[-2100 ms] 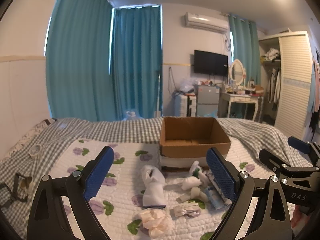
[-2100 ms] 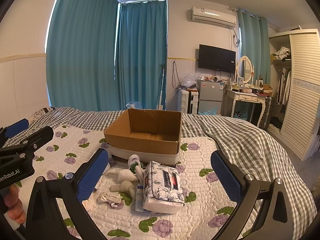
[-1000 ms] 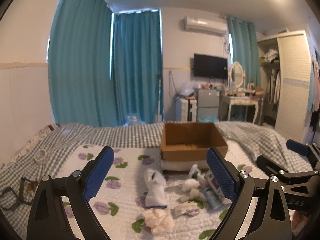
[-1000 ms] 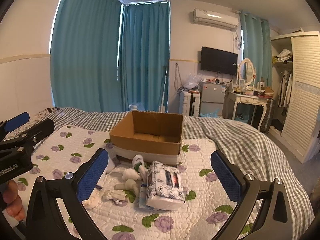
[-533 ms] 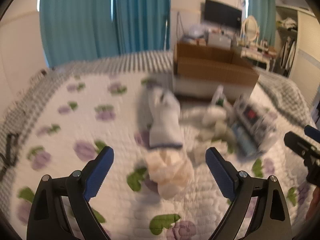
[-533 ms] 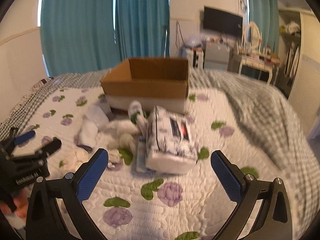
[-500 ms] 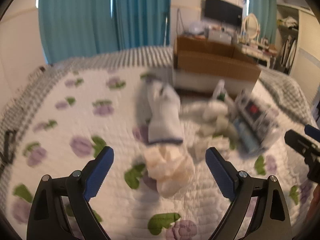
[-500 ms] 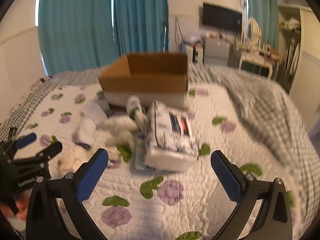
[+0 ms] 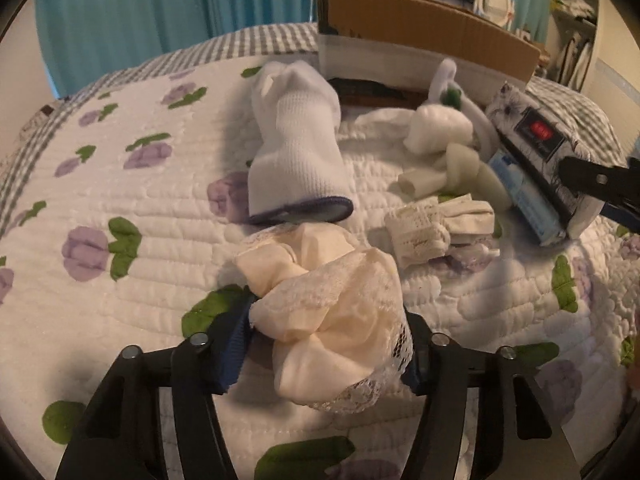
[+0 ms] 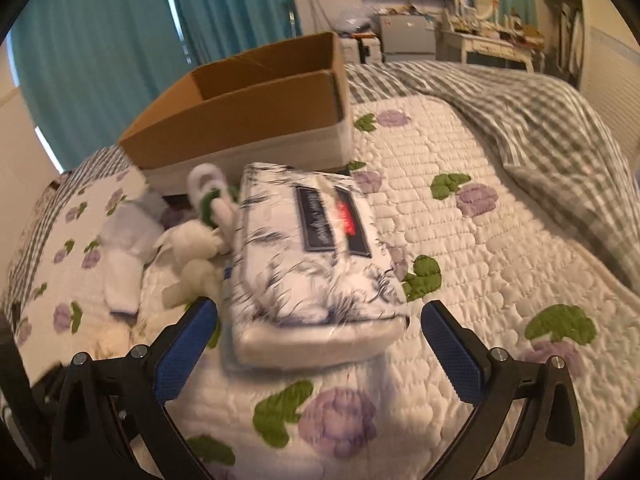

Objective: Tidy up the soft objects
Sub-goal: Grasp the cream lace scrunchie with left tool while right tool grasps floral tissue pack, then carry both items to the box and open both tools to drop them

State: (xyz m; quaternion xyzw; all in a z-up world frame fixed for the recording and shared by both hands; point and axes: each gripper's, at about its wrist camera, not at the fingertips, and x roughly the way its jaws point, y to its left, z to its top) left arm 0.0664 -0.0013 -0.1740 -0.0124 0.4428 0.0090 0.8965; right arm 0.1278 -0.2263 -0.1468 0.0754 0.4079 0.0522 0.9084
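Note:
My left gripper (image 9: 326, 344) is closed around a cream lace scrunchie (image 9: 332, 296) lying on the quilt. Beyond it lie a white sock (image 9: 298, 140), a small folded lace piece (image 9: 434, 224), a white plush toy (image 9: 440, 136) and a floral tissue pack (image 9: 540, 140). My right gripper (image 10: 316, 344) is open, its blue pads on either side of the near end of the tissue pack (image 10: 312, 256), low over the quilt. The open cardboard box (image 10: 256, 108) stands behind the pile. The plush toy (image 10: 192, 248) and sock (image 10: 124, 272) lie to the pack's left.
A white quilt with purple flowers (image 10: 480, 248) covers the bed, with a grey checked blanket (image 10: 540, 112) at the right. Teal curtains, a dresser and a wardrobe stand beyond the bed. My right gripper shows at the right edge of the left wrist view (image 9: 600, 184).
Both grippers have dropped from high above the bed down to the pile. The left has closed on the scrunchie. The right has moved in around the tissue pack, still open.

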